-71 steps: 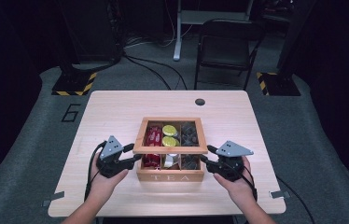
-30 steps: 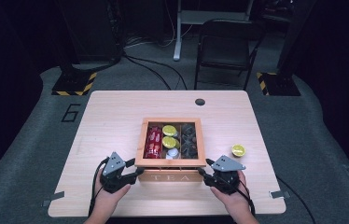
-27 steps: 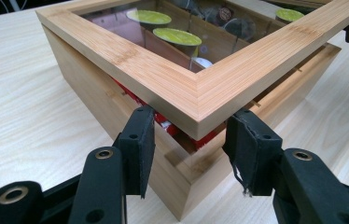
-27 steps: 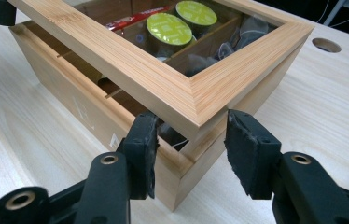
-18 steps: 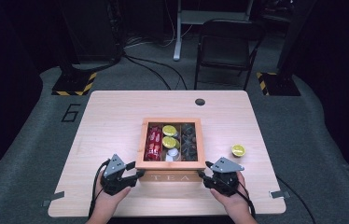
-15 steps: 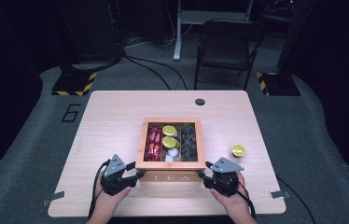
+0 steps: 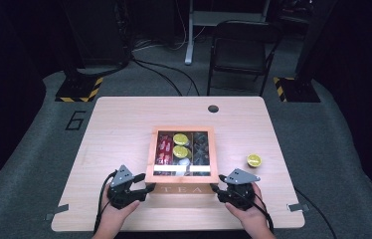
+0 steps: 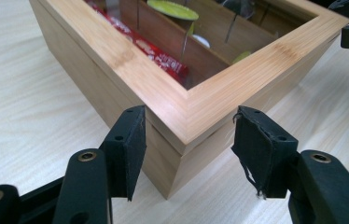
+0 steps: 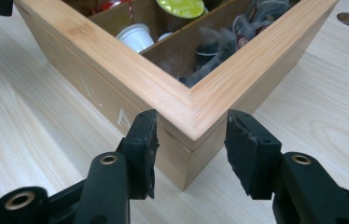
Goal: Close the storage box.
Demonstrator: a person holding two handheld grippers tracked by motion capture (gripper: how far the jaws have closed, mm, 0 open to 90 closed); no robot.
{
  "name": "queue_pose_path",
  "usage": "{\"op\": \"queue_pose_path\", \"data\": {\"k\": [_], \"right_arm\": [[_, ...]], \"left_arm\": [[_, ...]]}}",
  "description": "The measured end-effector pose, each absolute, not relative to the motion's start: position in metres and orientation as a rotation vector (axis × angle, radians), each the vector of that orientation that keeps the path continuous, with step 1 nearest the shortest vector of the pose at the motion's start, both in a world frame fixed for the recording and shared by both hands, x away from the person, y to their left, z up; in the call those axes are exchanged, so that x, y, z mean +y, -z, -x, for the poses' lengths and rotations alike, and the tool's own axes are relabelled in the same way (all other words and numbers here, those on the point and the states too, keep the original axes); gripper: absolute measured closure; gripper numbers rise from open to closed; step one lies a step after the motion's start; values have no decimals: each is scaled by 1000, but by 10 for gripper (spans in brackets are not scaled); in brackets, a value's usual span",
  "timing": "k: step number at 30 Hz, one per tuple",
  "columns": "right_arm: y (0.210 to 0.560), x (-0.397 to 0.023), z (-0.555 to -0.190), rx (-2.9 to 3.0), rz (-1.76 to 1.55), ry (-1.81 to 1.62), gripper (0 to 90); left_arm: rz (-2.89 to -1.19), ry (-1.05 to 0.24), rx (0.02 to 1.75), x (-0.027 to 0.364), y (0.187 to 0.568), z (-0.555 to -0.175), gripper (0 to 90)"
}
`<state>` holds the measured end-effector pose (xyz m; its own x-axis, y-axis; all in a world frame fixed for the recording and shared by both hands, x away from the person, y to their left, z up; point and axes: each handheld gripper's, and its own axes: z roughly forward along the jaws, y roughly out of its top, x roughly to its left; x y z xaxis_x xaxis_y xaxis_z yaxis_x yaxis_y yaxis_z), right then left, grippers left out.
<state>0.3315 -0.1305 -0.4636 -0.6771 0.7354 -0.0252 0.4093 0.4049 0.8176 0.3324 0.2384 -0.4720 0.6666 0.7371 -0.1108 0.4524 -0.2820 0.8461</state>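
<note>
The tea box (image 7: 182,164) sits mid-worktop (image 7: 119,124), near edge towards the person, each near corner between a gripper's fingers. Left gripper (image 8: 189,140) has just been spreading, pads clear of the left corner. Right gripper (image 9: 191,140) pinches the right corner lightly, though real contact is hard to confirm

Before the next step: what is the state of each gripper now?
Left gripper: open, jaws have just been opening, off the box corner that sits between them.
Right gripper: shut on the box corner.
</note>
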Motion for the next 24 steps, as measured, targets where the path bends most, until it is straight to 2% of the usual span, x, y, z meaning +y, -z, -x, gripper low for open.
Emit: {"op": "queue_pose_path", "data": {"k": [10,24], "right_arm": [[460,-133,-331,2263,-998,-1197,484],[454,-152,-334,2217,-1026,-1234,429]], "left_arm": [[-1944,-426,911,241,467,-332,430],[-1930,-397,926,254,462,-338,379]]}}
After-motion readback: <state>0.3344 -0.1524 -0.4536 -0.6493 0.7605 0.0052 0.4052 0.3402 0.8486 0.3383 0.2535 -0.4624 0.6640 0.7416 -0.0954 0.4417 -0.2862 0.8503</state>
